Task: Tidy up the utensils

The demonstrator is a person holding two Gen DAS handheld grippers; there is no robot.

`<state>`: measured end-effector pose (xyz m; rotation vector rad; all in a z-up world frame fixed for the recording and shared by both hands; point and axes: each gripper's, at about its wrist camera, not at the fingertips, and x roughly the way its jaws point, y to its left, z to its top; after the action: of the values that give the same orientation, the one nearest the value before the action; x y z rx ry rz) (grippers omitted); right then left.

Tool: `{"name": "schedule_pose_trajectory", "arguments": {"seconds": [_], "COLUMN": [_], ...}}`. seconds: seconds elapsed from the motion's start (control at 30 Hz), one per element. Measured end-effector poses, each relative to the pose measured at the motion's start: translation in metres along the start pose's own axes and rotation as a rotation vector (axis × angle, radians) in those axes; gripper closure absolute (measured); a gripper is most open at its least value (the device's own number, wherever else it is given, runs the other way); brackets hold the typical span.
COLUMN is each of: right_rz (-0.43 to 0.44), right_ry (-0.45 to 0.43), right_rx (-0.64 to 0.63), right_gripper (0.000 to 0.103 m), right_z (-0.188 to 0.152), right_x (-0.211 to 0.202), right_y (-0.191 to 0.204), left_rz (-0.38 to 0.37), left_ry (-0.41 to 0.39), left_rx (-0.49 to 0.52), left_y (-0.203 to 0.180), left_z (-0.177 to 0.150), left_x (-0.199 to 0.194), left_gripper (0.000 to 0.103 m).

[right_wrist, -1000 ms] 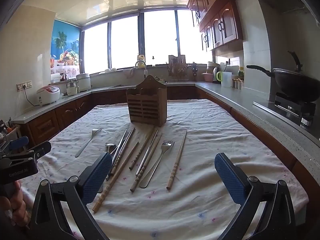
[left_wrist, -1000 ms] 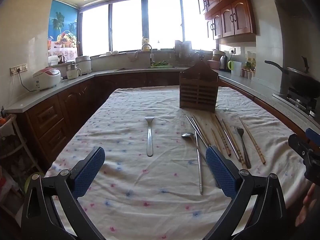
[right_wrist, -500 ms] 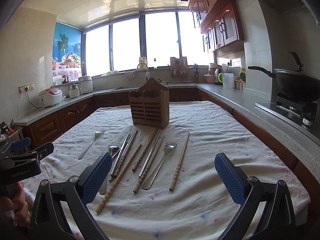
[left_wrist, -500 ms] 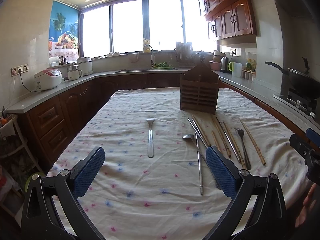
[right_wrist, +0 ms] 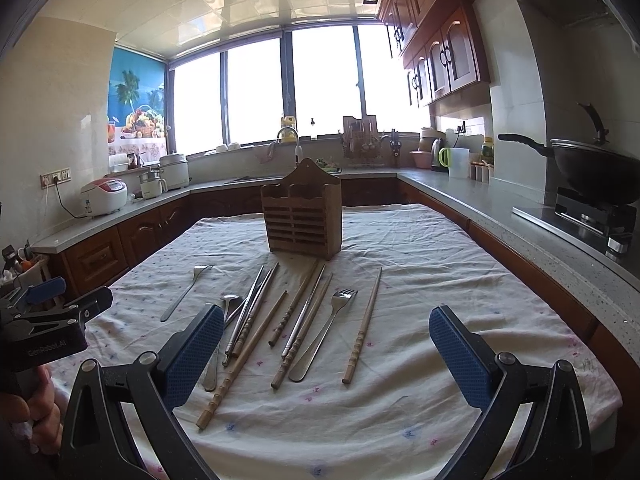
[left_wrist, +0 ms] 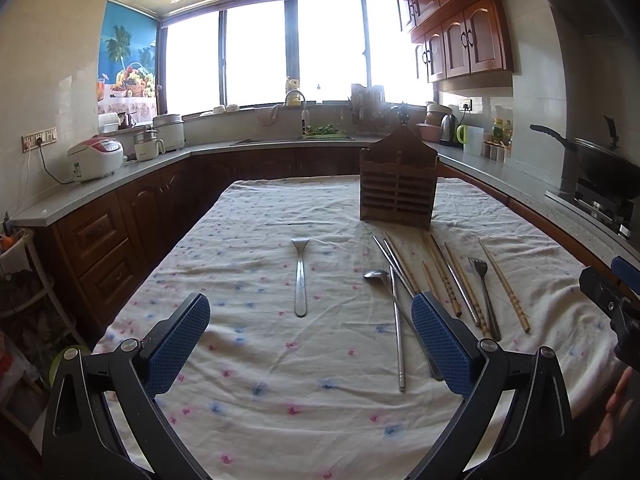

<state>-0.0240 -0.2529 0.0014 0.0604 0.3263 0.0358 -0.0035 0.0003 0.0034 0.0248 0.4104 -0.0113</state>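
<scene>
A slatted wooden utensil holder (left_wrist: 397, 190) (right_wrist: 303, 218) stands upright at the middle of the clothed table (left_wrist: 256, 384). In front of it lie wooden chopsticks (right_wrist: 362, 330) (left_wrist: 503, 285), metal chopsticks (right_wrist: 251, 306) (left_wrist: 397, 326), a fork (right_wrist: 325, 330) (left_wrist: 485, 298) and a spoon (left_wrist: 378, 277). Another fork (left_wrist: 300, 276) (right_wrist: 185, 292) lies alone to the left. My left gripper (left_wrist: 310, 338) hovers open above the near cloth, behind the lone fork. My right gripper (right_wrist: 326, 354) is open too, over the near ends of the chopsticks. Neither holds anything.
Counters wrap the room: a rice cooker (left_wrist: 95, 158) at the left, a sink and tap (left_wrist: 296, 114) under the window, a wok (right_wrist: 596, 170) on a stove at the right. A rack (left_wrist: 24, 280) stands by the table's left side.
Both views have tilted up slightly, so the table contents sit lower in the frames. No utensil has moved, and both grippers have stayed open.
</scene>
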Motion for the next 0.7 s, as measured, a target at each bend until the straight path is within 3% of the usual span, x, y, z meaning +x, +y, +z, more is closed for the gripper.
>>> {"name": "schedule_pose_trajectory", "arguments": {"seconds": [0.7], "right_rz": [0.011], "right_ry": [-0.001], "right_rx": [0.002], "right_gripper": [0.000], "right_z": [0.0001], "right_x": [0.0012], "right_y": [-0.0006], "left_rz": [-0.013], "left_ry": [0.007], "left_rx": [0.005], "left_y": [-0.0023], "left_z": [0.0006], "left_x": [0.0027], "left_gripper": [0.000]}}
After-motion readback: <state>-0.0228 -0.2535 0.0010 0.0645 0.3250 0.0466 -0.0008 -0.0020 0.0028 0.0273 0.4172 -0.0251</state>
